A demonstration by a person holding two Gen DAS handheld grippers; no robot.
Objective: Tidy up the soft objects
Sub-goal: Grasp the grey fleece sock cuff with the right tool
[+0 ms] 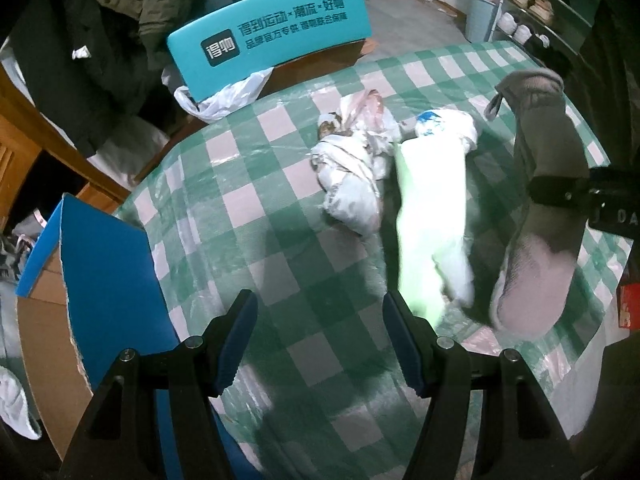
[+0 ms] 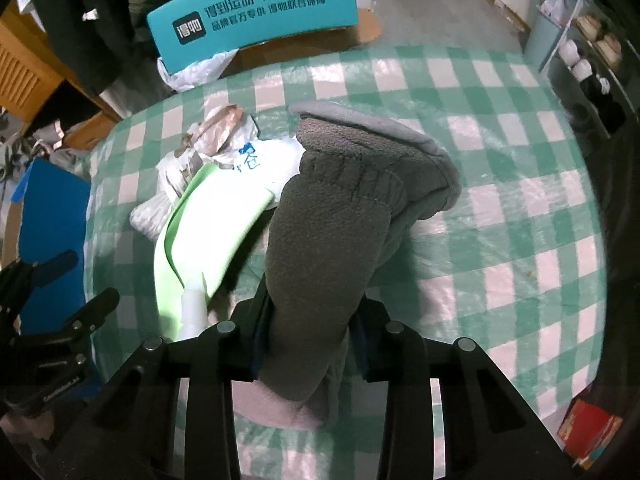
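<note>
My right gripper (image 2: 308, 320) is shut on a grey fleece mitten (image 2: 340, 208) and holds it above the checked table; the mitten also shows in the left wrist view (image 1: 540, 208) with the right gripper (image 1: 560, 196) clamped around its middle. A white and pale green soft bundle (image 1: 432, 208) lies on the table beside it, also seen in the right wrist view (image 2: 216, 216). A knotted white plastic bag bundle (image 1: 352, 168) lies to its left. My left gripper (image 1: 316, 340) is open and empty, low over the table, just left of the green bundle's near end.
The table has a green and white checked cover (image 1: 280, 264). An open blue cardboard box (image 1: 100, 280) stands at the table's left edge. A teal box lid (image 1: 268, 36) with a white plastic bag stands behind the table. A shoe rack (image 1: 540, 12) is at the far right.
</note>
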